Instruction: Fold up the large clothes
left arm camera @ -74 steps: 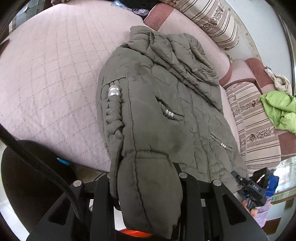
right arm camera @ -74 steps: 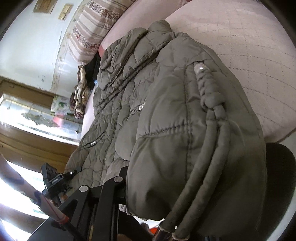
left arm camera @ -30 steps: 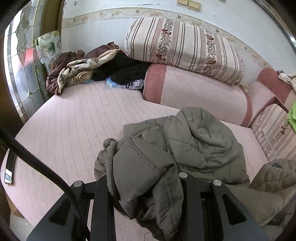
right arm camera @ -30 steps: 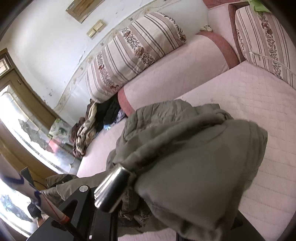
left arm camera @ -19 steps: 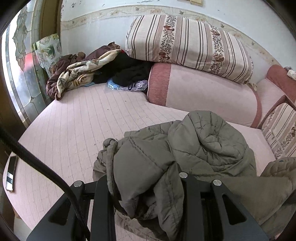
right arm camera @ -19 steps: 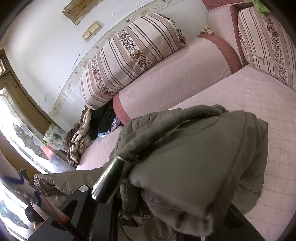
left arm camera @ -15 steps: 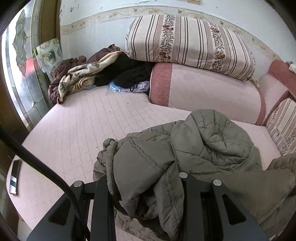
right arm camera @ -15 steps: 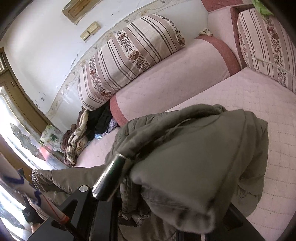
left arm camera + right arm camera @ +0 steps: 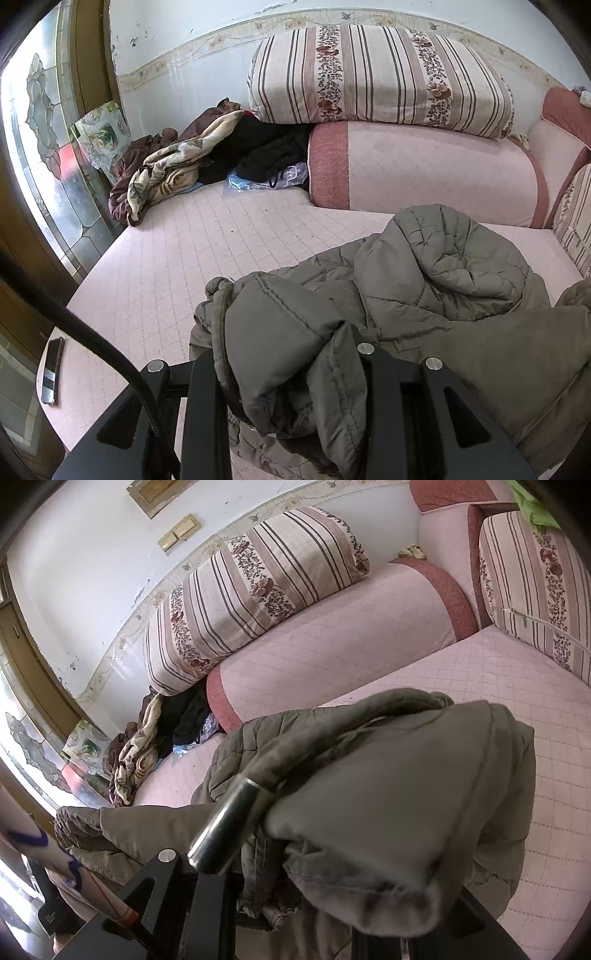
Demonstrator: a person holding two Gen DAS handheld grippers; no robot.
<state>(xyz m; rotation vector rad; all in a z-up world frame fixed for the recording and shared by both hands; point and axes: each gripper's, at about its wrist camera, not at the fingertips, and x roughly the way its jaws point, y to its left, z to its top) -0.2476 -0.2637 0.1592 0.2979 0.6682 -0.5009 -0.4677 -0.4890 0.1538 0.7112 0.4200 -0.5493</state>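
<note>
An olive-green quilted jacket (image 9: 443,273) lies on the pink quilted sofa seat (image 9: 207,251), its hood bunched up toward the backrest. My left gripper (image 9: 291,373) is shut on a bunched corner of the jacket's hem and holds it above the seat. My right gripper (image 9: 332,867) is shut on the other corner of the jacket (image 9: 399,797), with a silver drawstring end (image 9: 225,830) hanging over it. The fabric hides the fingertips of both grippers.
A striped cushion (image 9: 376,77) rests on the pink backrest (image 9: 424,173). A heap of blankets and dark clothes (image 9: 192,158) fills the far left corner. A phone (image 9: 51,369) lies at the seat's left edge. Another striped cushion (image 9: 535,587) stands at the right.
Both grippers have lifted the jacket's lower edge and carried it forward toward the hood, doubling the jacket over. The views have tilted up from the flat jacket to the backrest.
</note>
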